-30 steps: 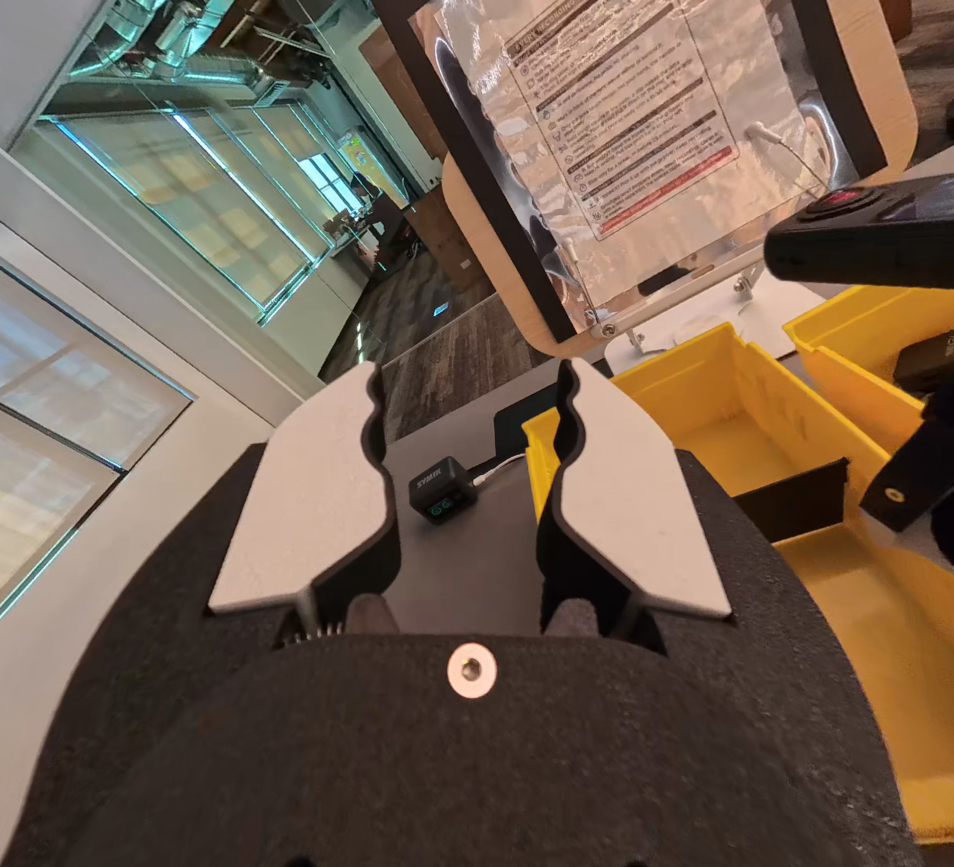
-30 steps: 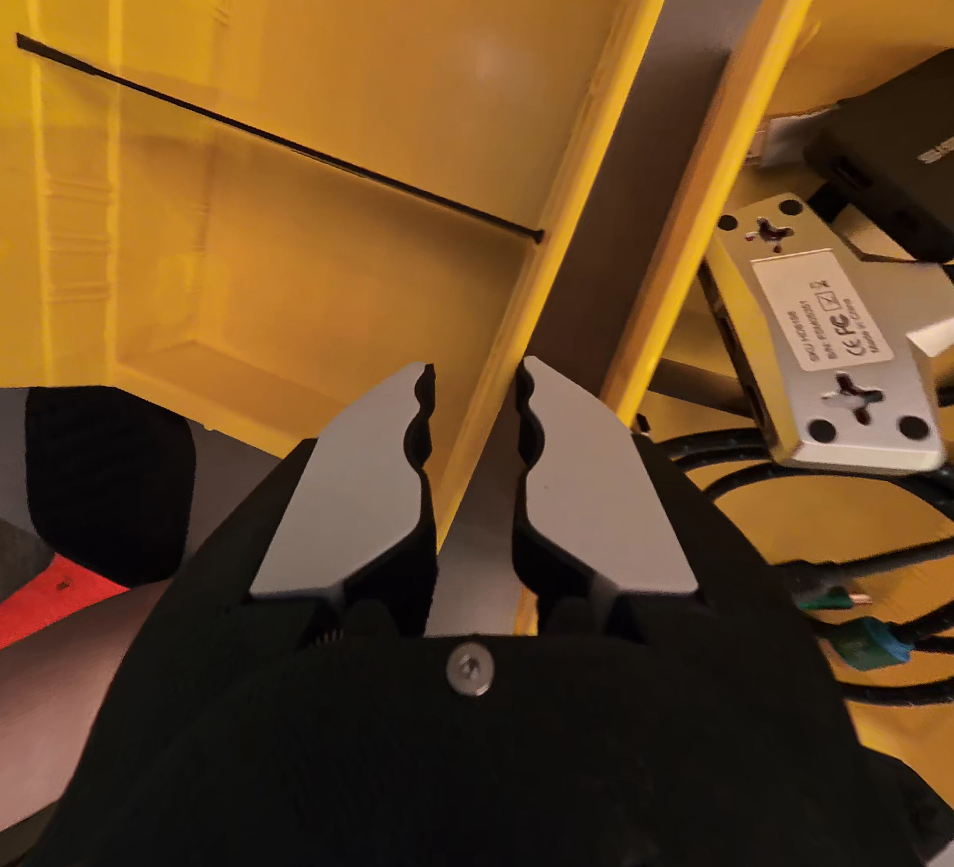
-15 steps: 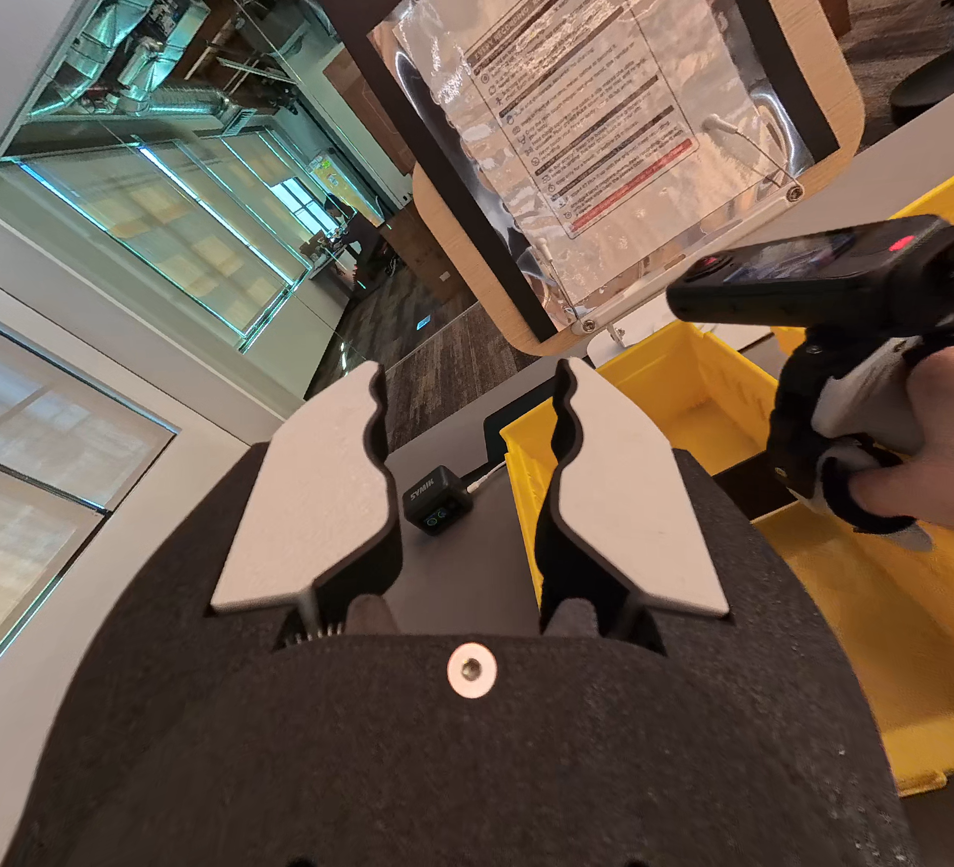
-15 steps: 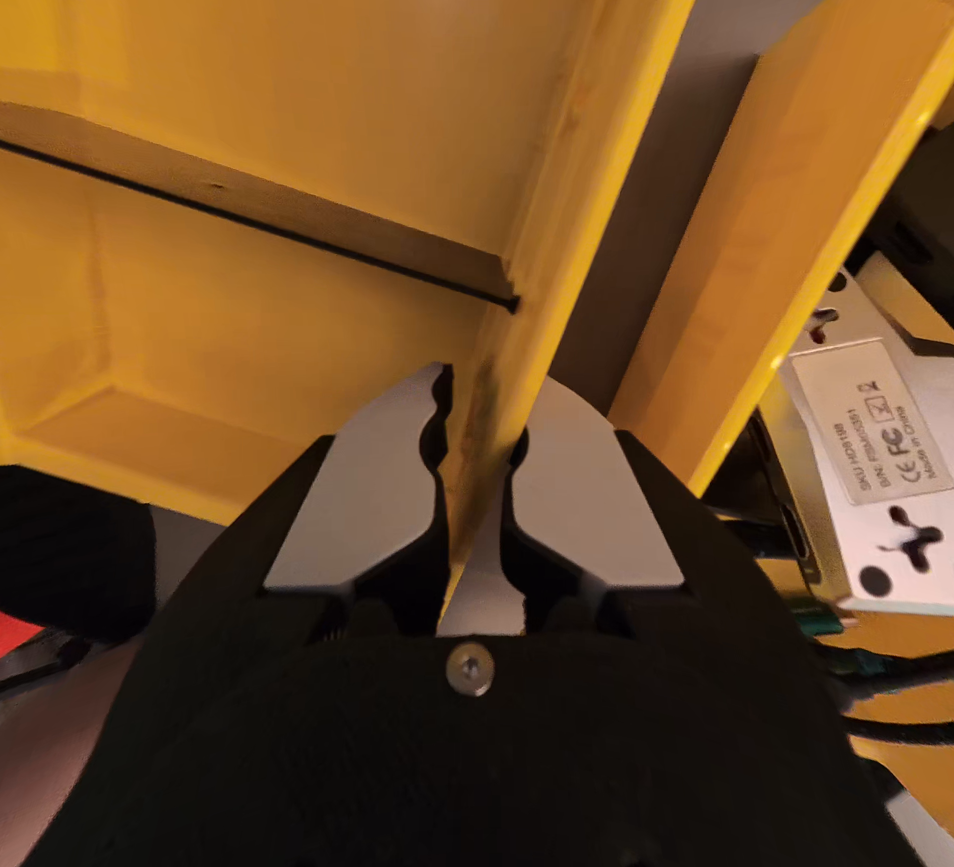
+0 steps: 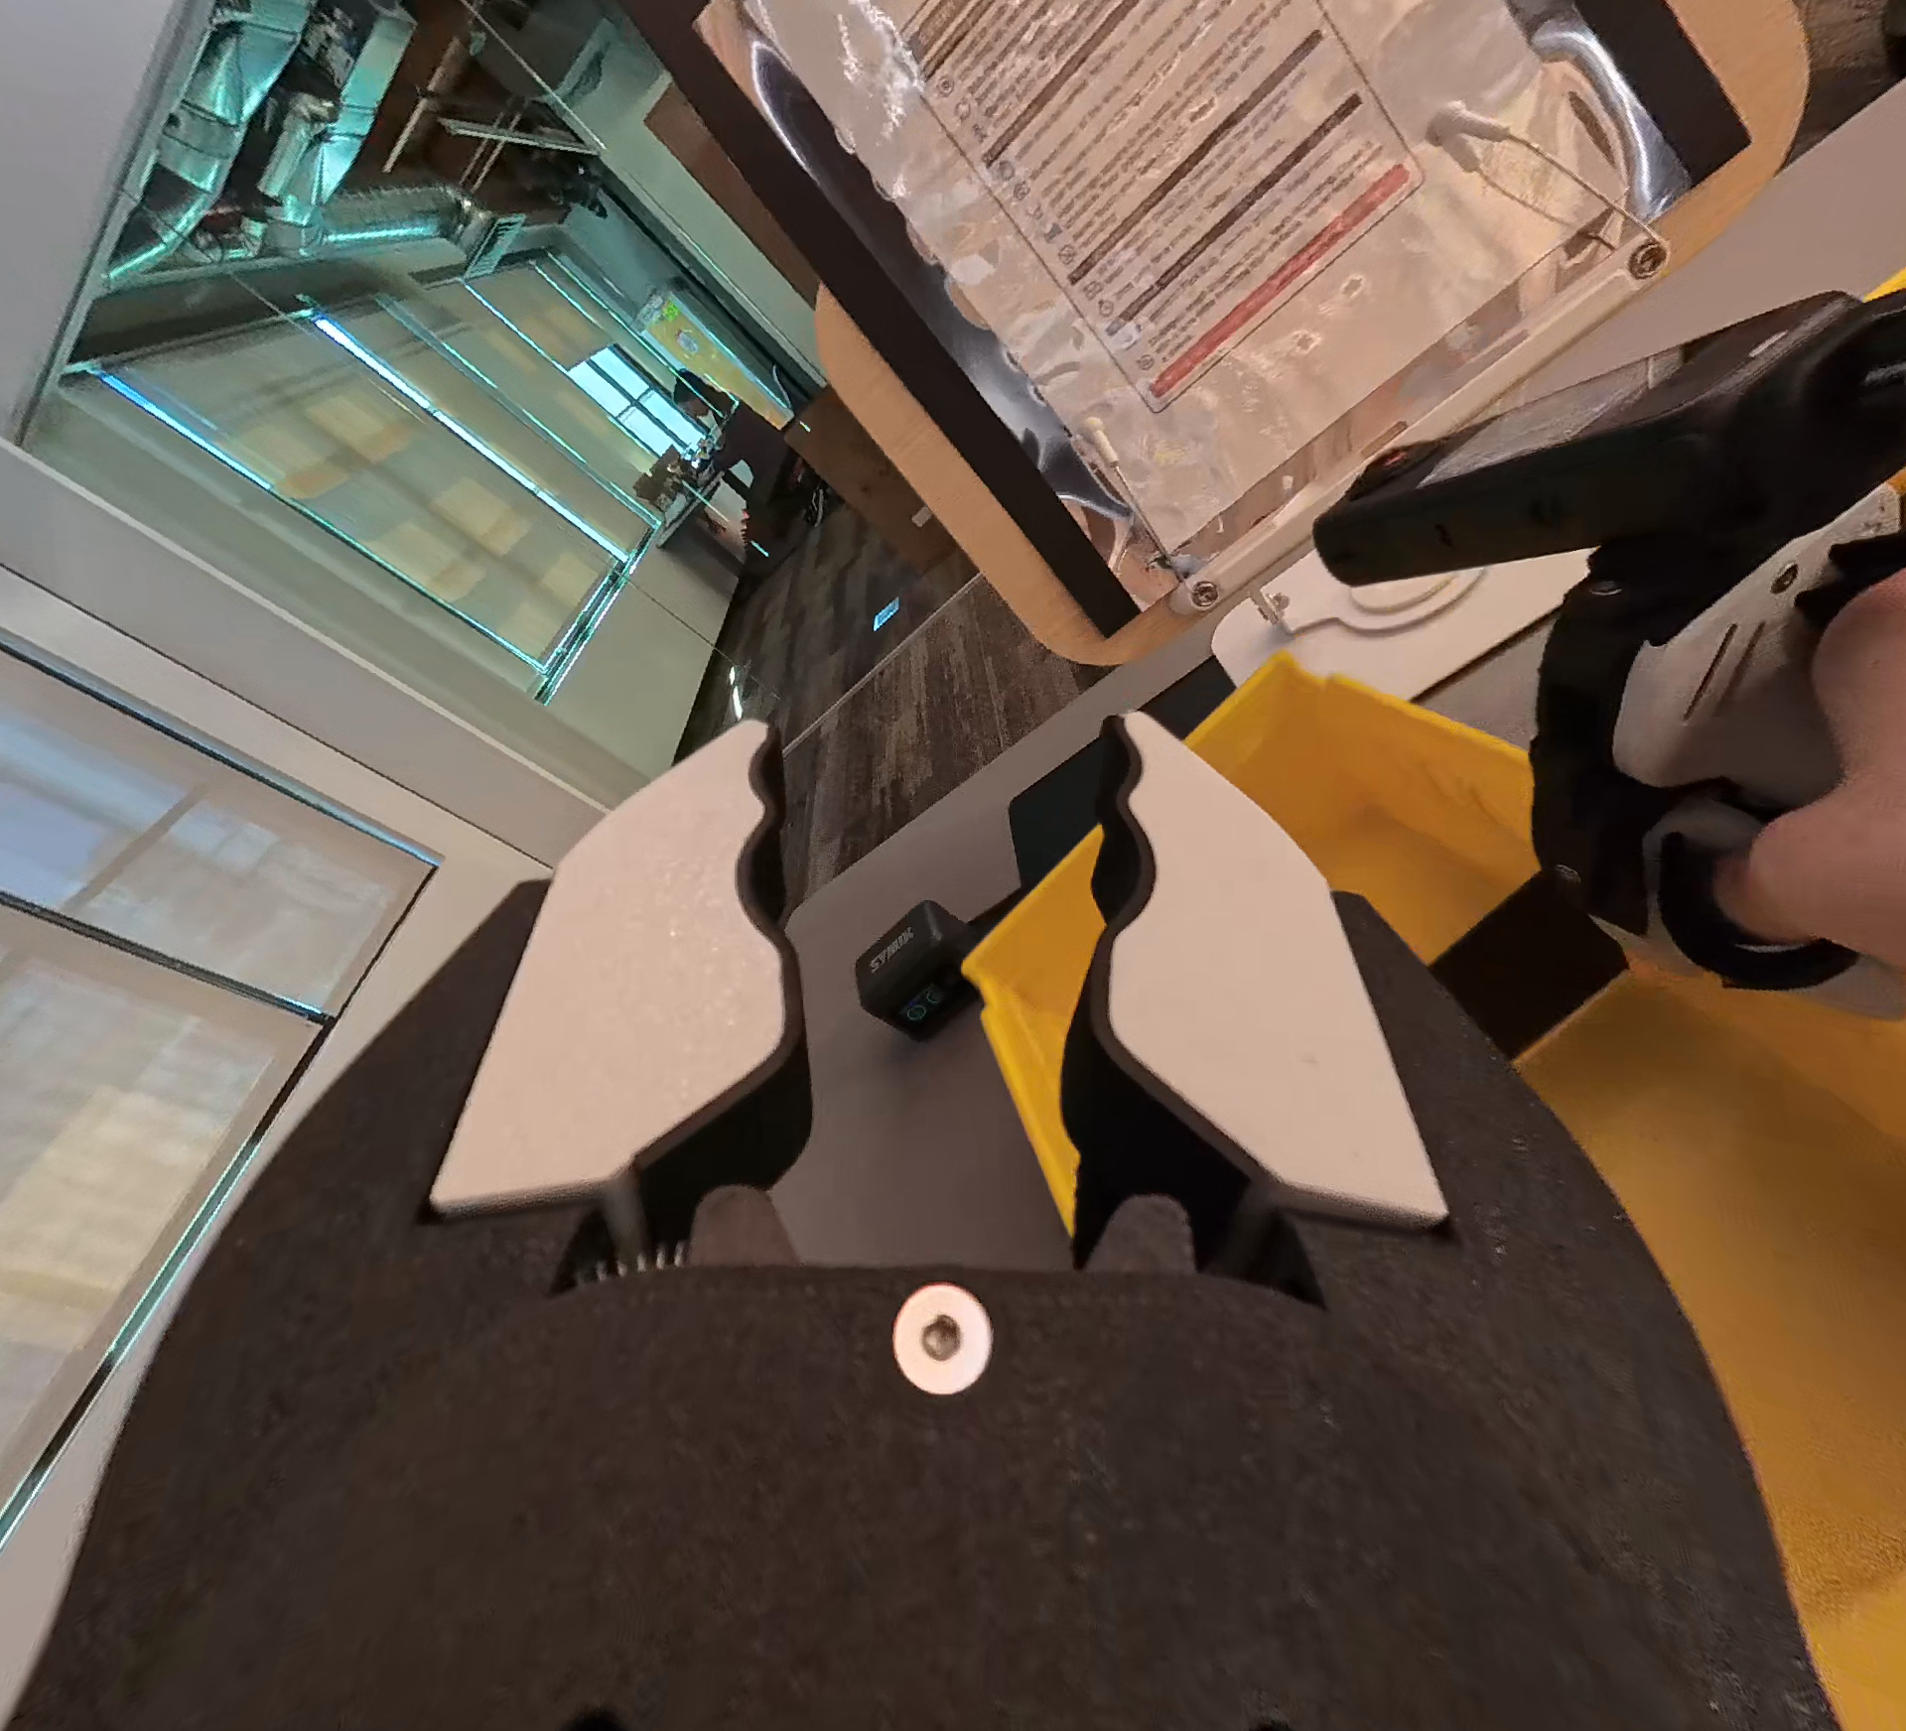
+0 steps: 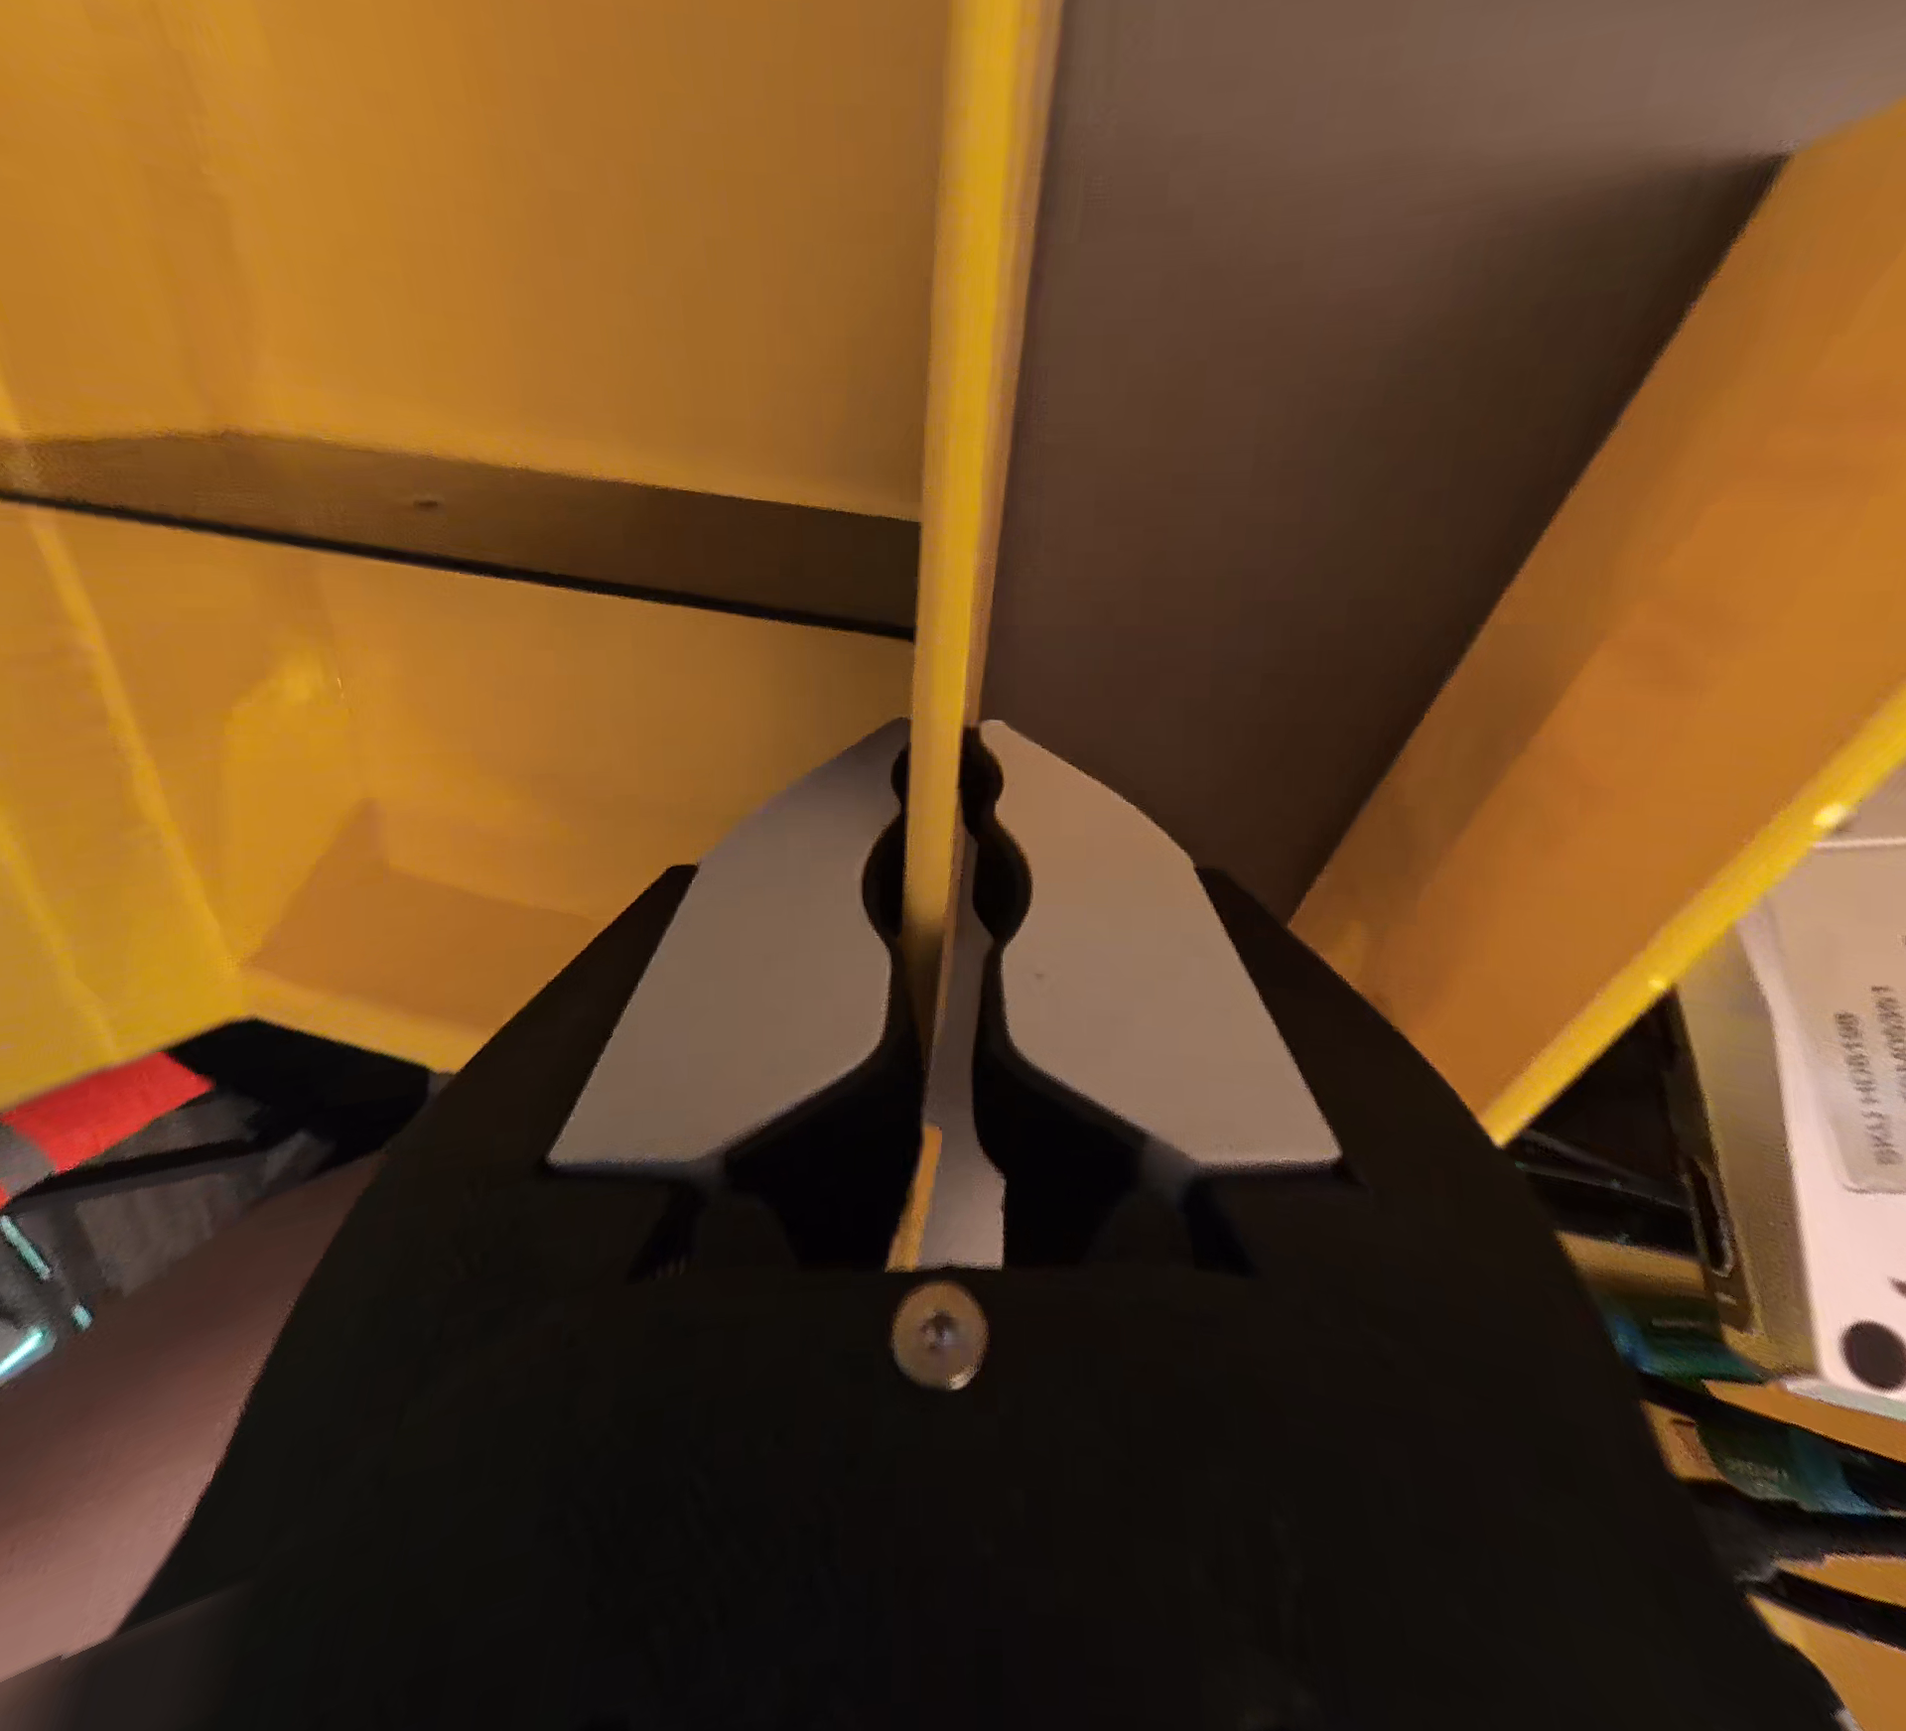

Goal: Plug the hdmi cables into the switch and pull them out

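Two bins stood side by side on the tabletop (image 6: 1341,238), a strip of it between them. The divided bin (image 6: 970,341) lay left; the right bin (image 6: 1650,599) held the switch (image 6: 1826,1166). A small wireless microphone box (image 5: 913,965) sat just left of the divided bin, with a signboard (image 5: 1186,166) standing behind.

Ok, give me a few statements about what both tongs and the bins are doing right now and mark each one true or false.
1. The right tongs are shut on the yellow bin wall. True.
2. The left tongs hold an HDMI cable. False: they are open and hold nothing.
3. A small black device sits on the grey table beside the empty yellow bin. True.
4. The silver switch lies in the bin the right tongs grip. False: it lies in the neighbouring bin.
5. The gripped bin has a black divider. True.
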Available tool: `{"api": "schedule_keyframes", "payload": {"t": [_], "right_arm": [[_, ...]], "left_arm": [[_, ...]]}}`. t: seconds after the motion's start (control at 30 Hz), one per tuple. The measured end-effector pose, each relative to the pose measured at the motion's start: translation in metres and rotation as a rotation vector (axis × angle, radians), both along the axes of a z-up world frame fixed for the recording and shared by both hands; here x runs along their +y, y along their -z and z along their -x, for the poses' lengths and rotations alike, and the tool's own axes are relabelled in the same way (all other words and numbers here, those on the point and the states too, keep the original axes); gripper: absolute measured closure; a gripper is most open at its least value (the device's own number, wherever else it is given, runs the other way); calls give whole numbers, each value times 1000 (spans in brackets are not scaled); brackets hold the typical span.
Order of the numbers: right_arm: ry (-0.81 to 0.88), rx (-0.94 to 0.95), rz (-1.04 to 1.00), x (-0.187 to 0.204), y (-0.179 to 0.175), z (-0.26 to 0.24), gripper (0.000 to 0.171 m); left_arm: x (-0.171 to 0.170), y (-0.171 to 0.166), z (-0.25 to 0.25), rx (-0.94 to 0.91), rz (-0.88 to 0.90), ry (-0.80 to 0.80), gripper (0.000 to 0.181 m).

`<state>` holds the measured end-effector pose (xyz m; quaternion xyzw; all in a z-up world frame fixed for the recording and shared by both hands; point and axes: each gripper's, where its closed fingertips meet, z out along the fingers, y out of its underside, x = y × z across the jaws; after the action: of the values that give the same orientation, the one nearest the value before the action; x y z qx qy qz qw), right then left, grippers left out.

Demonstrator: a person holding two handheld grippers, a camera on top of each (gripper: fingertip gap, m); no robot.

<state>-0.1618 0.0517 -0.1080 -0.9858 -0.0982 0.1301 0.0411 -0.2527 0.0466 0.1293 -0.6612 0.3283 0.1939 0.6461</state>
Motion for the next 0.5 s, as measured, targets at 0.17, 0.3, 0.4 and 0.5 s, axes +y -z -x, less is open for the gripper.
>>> {"api": "schedule_keyframes", "payload": {"t": [0.17,0.3,0.4,0.5], "right_arm": [[-92,16,56,-12,-17,16,165],[-138,4,68,-18,-45,21,165],[-155,27,60,-18,-78,19,165],[-155,35,36,-16,-113,-4,163]], "left_arm": [[-9,-4,14,-29,9,-20,123],[-37,-19,22,-198,51,22,124],[-66,-39,28,-354,31,87,127],[-87,-57,37,-457,-28,144,130]]}}
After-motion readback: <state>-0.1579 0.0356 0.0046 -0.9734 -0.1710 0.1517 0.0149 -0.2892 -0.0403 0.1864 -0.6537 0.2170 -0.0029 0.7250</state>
